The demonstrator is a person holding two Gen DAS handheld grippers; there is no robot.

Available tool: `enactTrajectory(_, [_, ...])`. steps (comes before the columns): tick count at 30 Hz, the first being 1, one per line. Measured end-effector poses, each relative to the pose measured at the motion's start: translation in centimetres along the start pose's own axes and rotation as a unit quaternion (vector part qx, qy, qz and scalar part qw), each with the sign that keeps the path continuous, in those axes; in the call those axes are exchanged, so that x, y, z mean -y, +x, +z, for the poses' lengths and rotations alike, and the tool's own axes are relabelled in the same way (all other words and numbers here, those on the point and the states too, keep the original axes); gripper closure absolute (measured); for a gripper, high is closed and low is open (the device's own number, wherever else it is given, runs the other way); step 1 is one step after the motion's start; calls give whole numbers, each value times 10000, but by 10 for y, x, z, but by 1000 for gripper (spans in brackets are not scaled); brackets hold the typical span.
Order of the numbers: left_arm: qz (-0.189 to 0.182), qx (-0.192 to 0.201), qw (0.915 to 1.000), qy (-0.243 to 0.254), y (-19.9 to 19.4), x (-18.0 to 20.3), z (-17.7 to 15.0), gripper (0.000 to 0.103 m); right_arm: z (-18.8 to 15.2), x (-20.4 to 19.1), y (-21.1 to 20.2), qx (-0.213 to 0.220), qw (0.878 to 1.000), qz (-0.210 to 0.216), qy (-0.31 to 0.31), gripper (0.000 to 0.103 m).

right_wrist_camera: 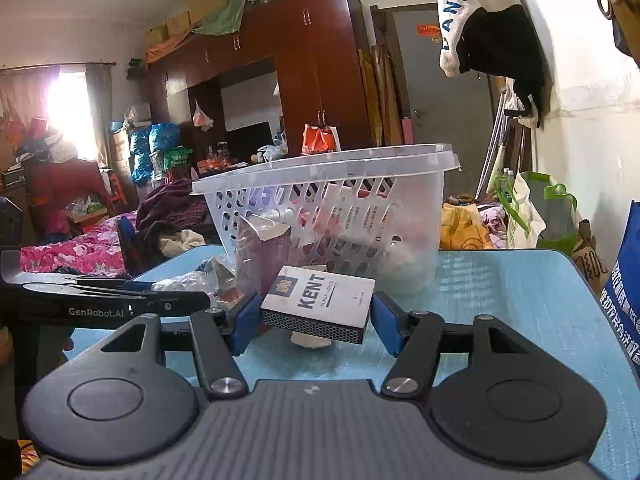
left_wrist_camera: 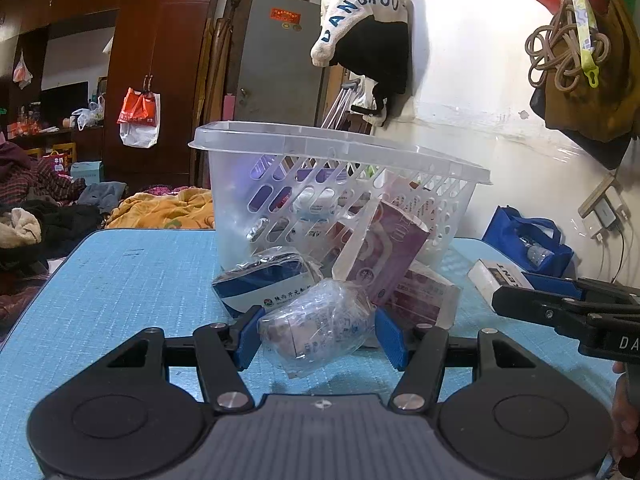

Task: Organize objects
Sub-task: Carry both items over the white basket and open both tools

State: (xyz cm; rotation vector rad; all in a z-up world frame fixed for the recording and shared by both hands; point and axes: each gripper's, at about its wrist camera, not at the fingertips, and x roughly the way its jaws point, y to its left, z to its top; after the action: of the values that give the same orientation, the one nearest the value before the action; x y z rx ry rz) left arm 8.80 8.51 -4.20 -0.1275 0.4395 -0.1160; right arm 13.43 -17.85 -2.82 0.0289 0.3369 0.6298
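Note:
A clear plastic basket (left_wrist_camera: 340, 140) with several packets inside stands on the blue table (left_wrist_camera: 120, 280). In front of it lie a blue-white box (left_wrist_camera: 268, 284), a purple box (left_wrist_camera: 384, 252) leaning on the basket and a pink box (left_wrist_camera: 428, 296). My left gripper (left_wrist_camera: 318, 336) has its blue fingers around a small box wrapped in clear plastic (left_wrist_camera: 316, 324), touching both sides. My right gripper (right_wrist_camera: 314, 320) closes on a white KENT box (right_wrist_camera: 320, 300), held tilted above the table. The basket (right_wrist_camera: 320, 168) also shows in the right wrist view. The right gripper shows at the right edge of the left wrist view (left_wrist_camera: 560, 308).
A blue bag (left_wrist_camera: 528, 240) stands beyond the table's right edge by the wall. Clothes hang on the wall above. A bed with blankets (left_wrist_camera: 160, 208) lies behind the table. The left gripper's arm (right_wrist_camera: 112, 304) shows at the left of the right wrist view.

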Motion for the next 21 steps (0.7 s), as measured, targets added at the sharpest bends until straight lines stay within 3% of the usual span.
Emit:
enactTrajectory(16, [35,249,9997,14,-7,2,0,39,5,6,-13,396,9991,-53,132,40])
enactTrajectory(18, [-122,256,9996,54,-8,2,3,39,11,10,-17,360,9990,15,251,40])
enactTrajectory(21, [-711,148,9971,-203,-10,-7,15,40,30,14,-29,547,9982,-45,255,40])
